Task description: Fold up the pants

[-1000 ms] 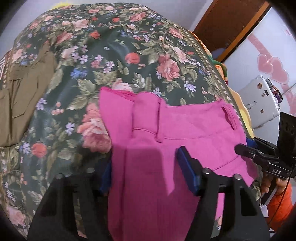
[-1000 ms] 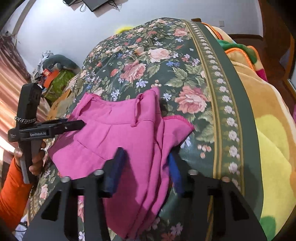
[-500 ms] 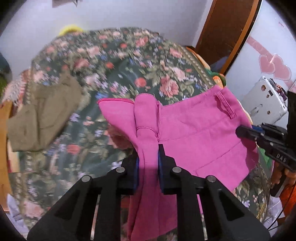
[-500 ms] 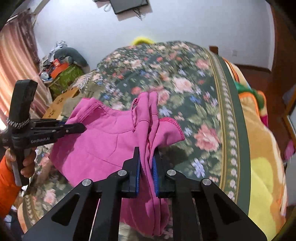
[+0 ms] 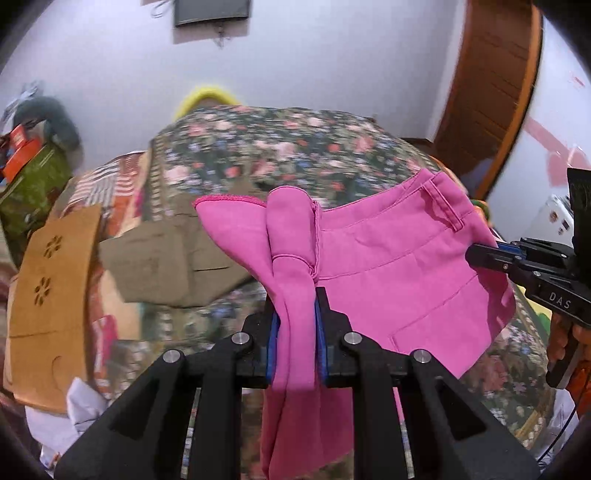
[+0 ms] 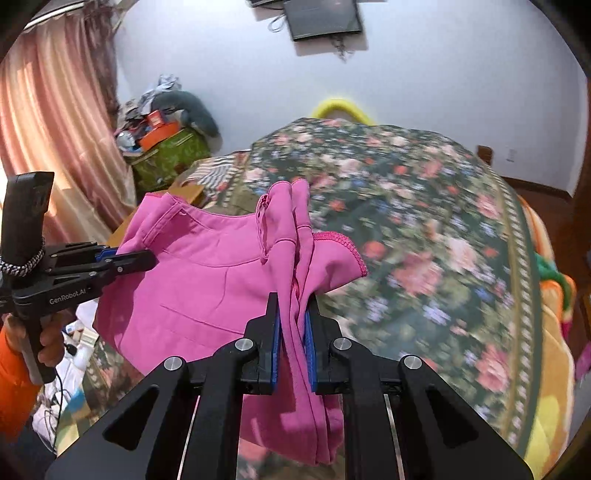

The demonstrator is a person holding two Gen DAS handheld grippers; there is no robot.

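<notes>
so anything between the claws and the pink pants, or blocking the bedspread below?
Nothing between: both claws, left and right, clamp the pink pants. On the floral bedspread, olive-brown pants lie left.

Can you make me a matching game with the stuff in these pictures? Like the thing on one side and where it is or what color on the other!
Things:
1. pink pants
2. olive-brown garment
3. left gripper
4. dark screen

Descriptions:
A. mounted high on the white wall
B. lying flat on the flowered bedspread
C. held up in the air between the left gripper and right gripper
D. shut on a bunch of pink cloth

Pairs: 1-C, 2-B, 3-D, 4-A
</notes>
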